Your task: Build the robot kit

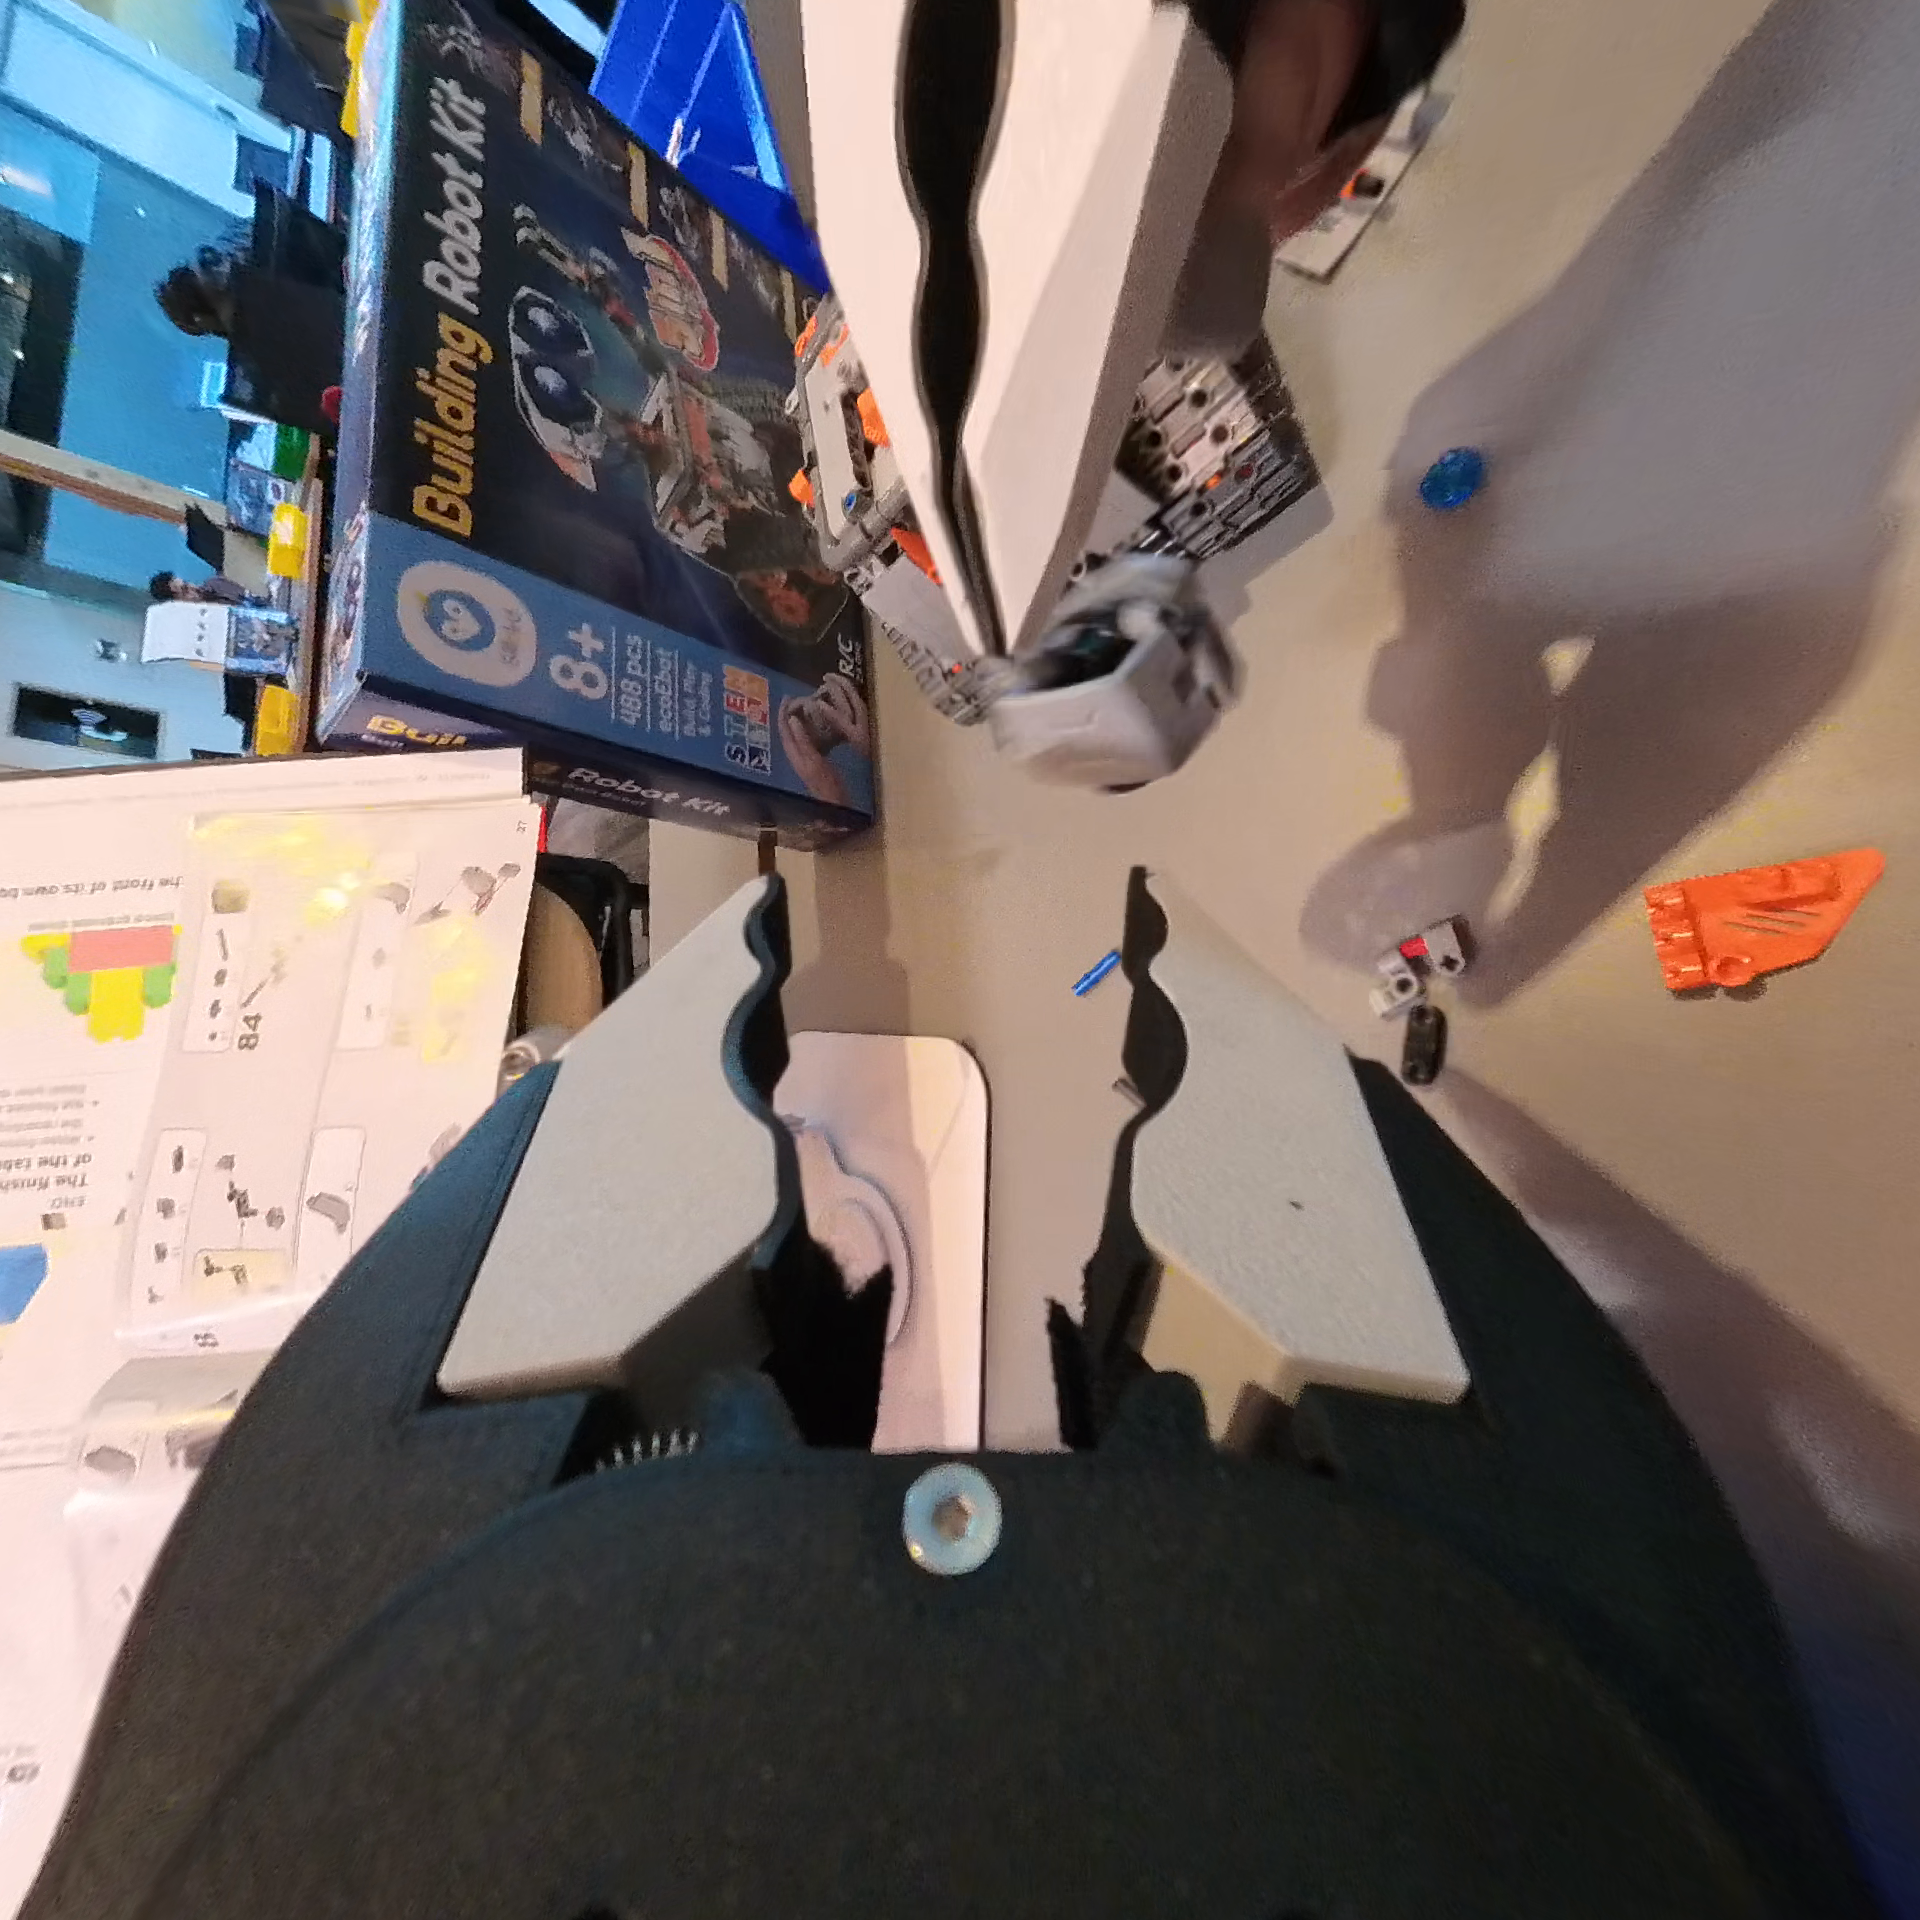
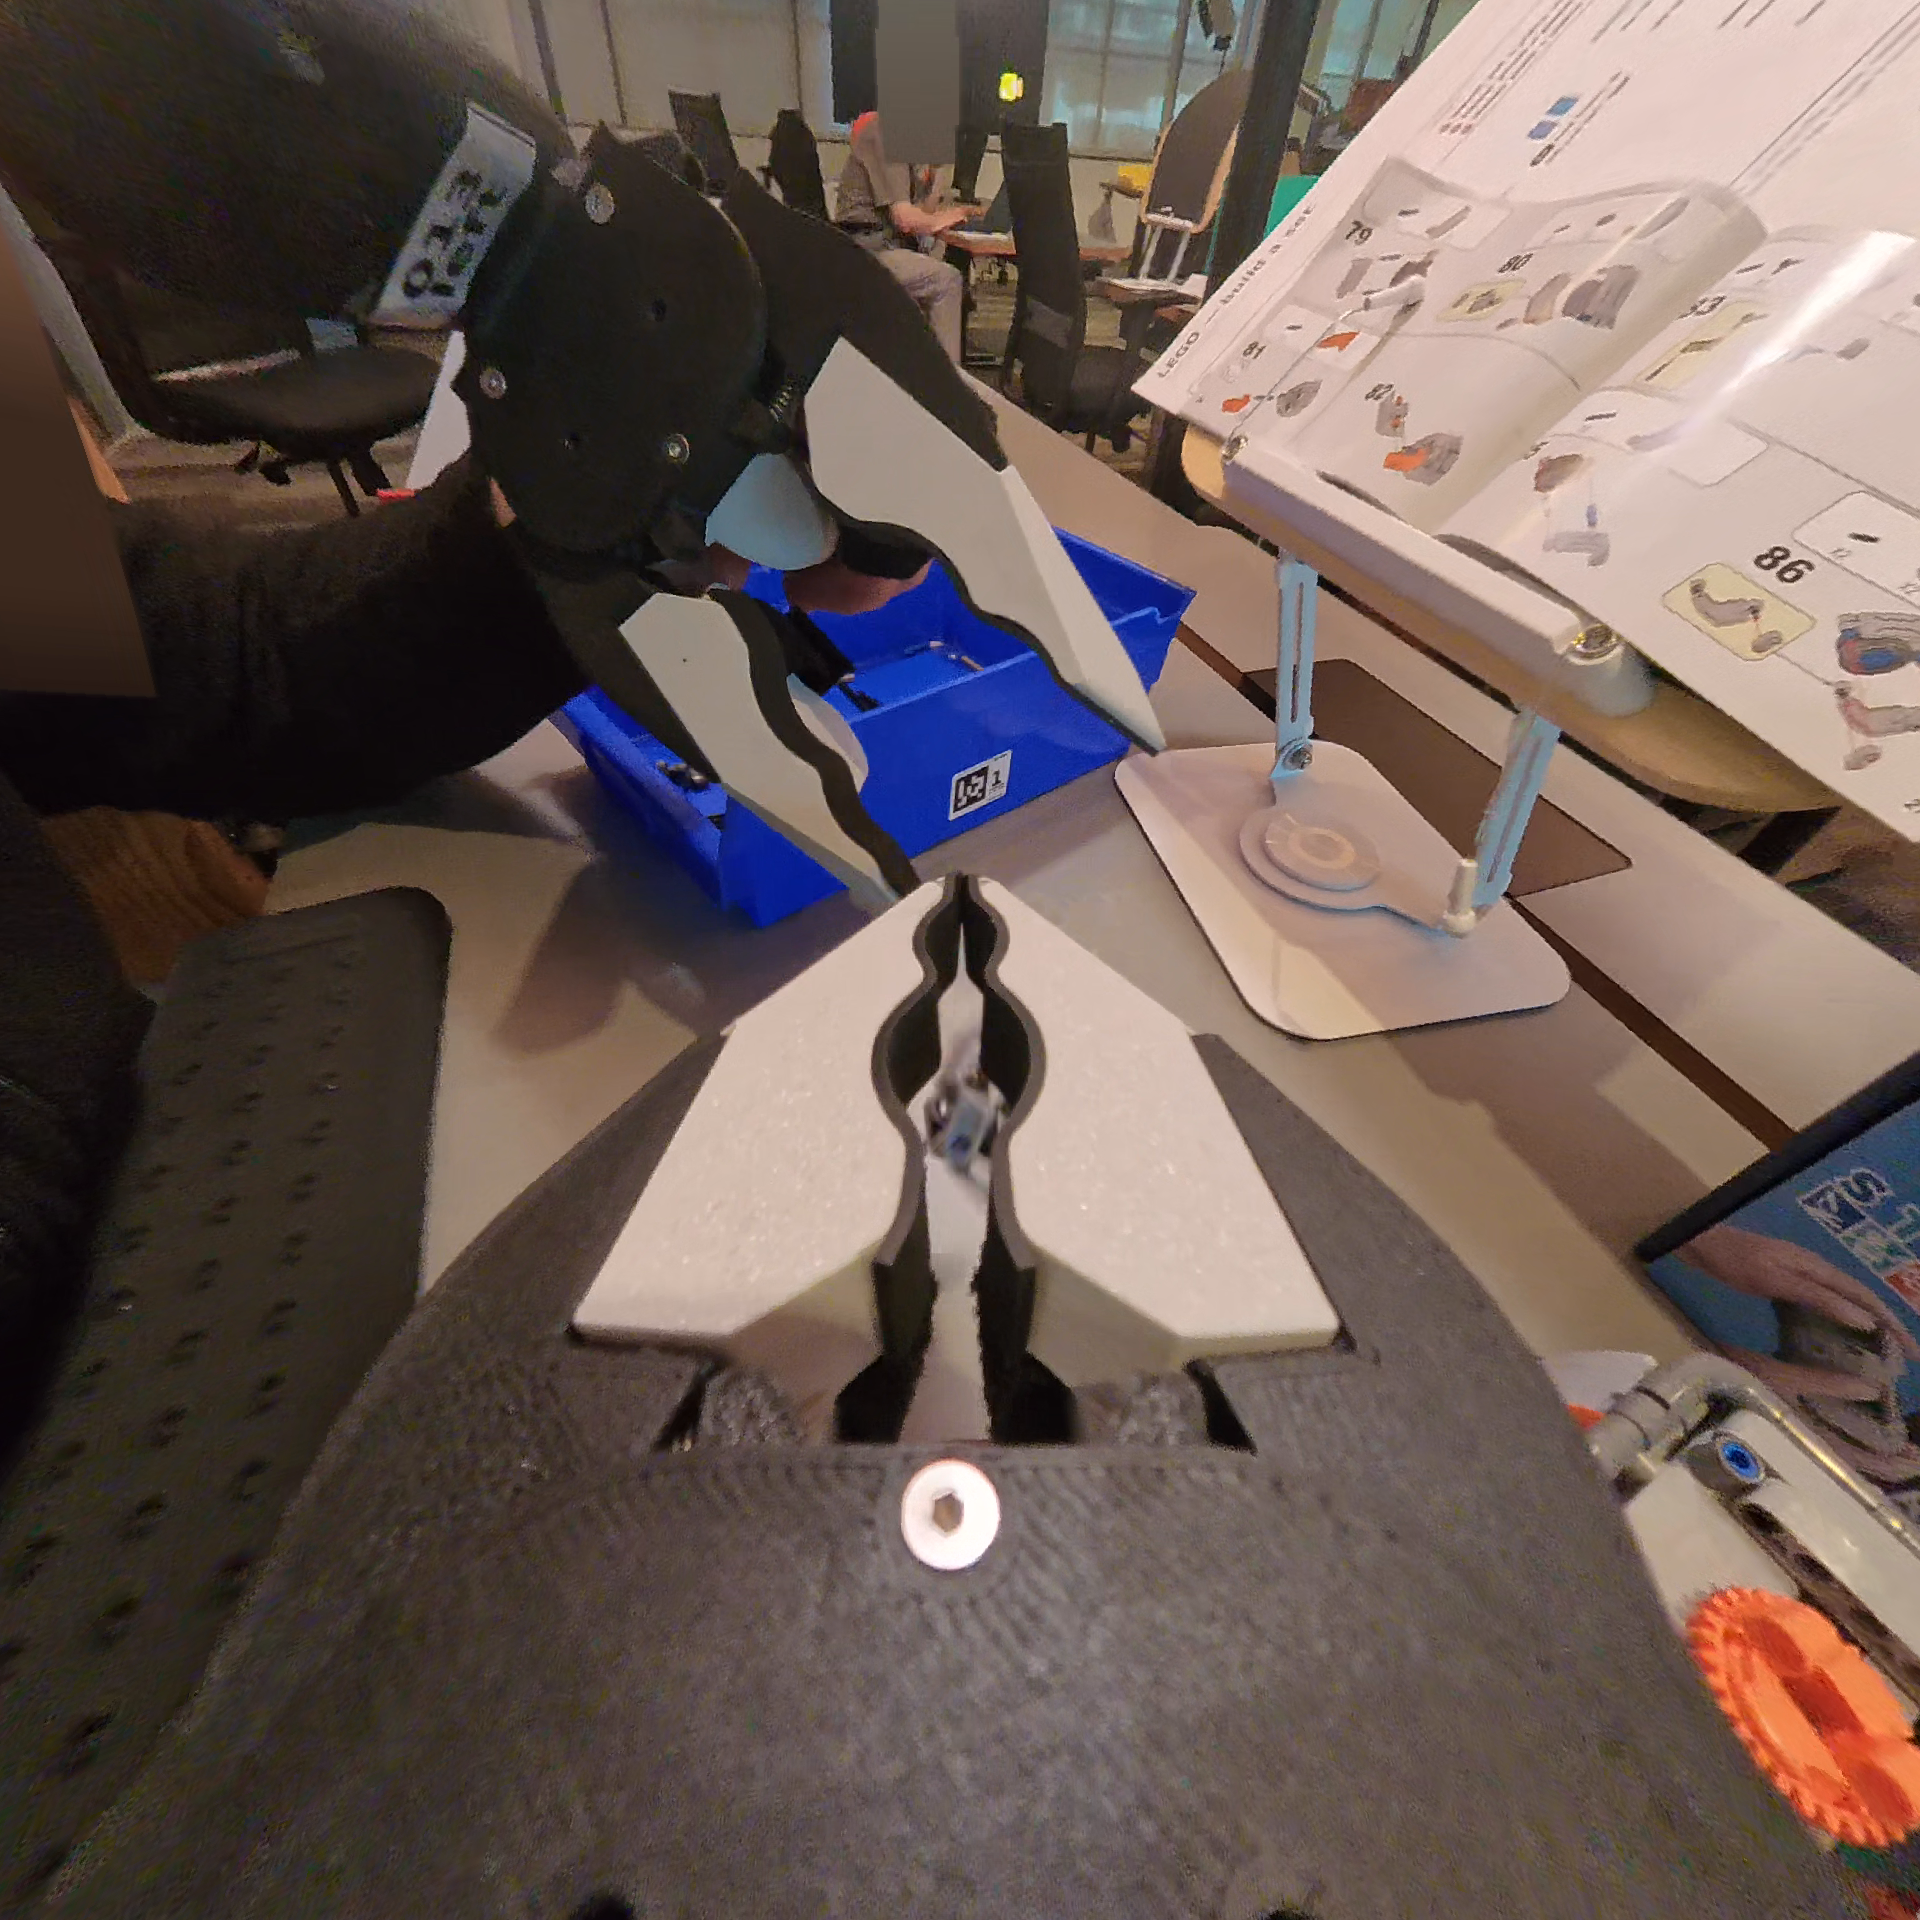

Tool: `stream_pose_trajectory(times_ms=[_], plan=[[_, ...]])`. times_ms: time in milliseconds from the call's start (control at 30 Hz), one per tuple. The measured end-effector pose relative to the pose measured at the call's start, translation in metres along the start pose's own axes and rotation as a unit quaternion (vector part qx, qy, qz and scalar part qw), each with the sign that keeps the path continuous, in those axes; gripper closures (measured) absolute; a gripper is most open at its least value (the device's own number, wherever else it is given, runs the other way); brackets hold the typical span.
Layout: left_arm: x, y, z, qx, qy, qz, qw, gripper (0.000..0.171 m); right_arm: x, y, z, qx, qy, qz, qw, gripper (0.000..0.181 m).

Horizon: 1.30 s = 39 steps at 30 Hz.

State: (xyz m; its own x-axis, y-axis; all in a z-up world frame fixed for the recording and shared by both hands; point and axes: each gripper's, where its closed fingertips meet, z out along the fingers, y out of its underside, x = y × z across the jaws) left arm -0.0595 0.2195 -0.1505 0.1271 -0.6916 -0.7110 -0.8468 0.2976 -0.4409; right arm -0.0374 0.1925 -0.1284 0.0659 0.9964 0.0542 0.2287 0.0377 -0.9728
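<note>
My left gripper (image 1: 954, 902) is open and empty above the beige table (image 1: 1299, 1039), and a small blue pin (image 1: 1096, 971) lies by its right finger. In the right wrist view it (image 2: 1023, 816) hangs open over the blue bin (image 2: 935, 717). My right gripper (image 2: 961, 888) is shut, with its tips pressed together. In the left wrist view its tips (image 1: 987, 649) point down at a blurred grey-white brick assembly (image 1: 1112, 696). I cannot tell whether they touch it. A small grey piece (image 2: 966, 1117) shows through the gap behind the tips.
A dark robot kit box (image 1: 582, 416) and an instruction booklet (image 2: 1558, 364) on a white stand (image 2: 1351, 894) border the table. A tracked brick model (image 1: 1216, 447), an orange panel (image 1: 1756, 920), a blue round piece (image 1: 1455, 478) and small grey pieces (image 1: 1423, 961) lie about. A black mat (image 2: 260, 1143) lies on the left. Tip to tip, the grippers are about 4 cm apart. The small blue pin (image 1: 1096, 971) is about 15 cm from my left fingertips.
</note>
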Motion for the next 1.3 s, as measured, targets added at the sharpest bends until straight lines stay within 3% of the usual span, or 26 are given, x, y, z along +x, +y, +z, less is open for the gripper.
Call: stream_pose_trajectory(times_ms=[200,433,567,667,767,900,1000,1100,1300], plan=[[0.004,0.005,-0.006,-0.013,0.022,-0.002,1.000,0.117,0.001,0.026,-0.011,-0.048,0.000,0.035,0.998,0.181],[0.015,0.017,-0.003,-0.063,0.048,-0.008,0.997,0.119,0.010,0.043,-0.067,-0.067,0.049,0.063,0.995,0.181],[0.024,0.017,-0.006,-0.083,0.059,-0.014,0.995,0.120,0.015,0.060,-0.086,-0.101,0.087,0.056,0.989,0.166],[0.031,0.013,-0.016,-0.083,0.065,-0.024,0.994,0.121,0.007,0.080,-0.076,-0.170,0.102,0.012,0.980,0.145],[0.037,0.013,-0.031,-0.091,0.061,-0.027,0.994,0.121,0.001,0.096,-0.060,-0.220,0.102,-0.029,0.970,0.143],[0.031,0.027,-0.056,-0.120,0.043,-0.034,0.991,0.121,0.001,0.102,-0.039,-0.233,0.100,-0.041,0.966,0.142],[0.024,0.028,-0.071,-0.107,0.028,-0.056,0.992,0.123,0.013,0.109,-0.024,-0.267,0.126,-0.066,0.953,0.128],[0.026,0.034,-0.074,-0.105,0.020,-0.070,0.992,0.124,0.026,0.124,-0.009,-0.314,0.139,-0.091,0.935,0.128],[0.035,0.051,-0.076,-0.110,0.020,-0.089,0.990,0.126,0.030,0.159,0.008,-0.370,0.110,-0.046,0.921,0.129]])
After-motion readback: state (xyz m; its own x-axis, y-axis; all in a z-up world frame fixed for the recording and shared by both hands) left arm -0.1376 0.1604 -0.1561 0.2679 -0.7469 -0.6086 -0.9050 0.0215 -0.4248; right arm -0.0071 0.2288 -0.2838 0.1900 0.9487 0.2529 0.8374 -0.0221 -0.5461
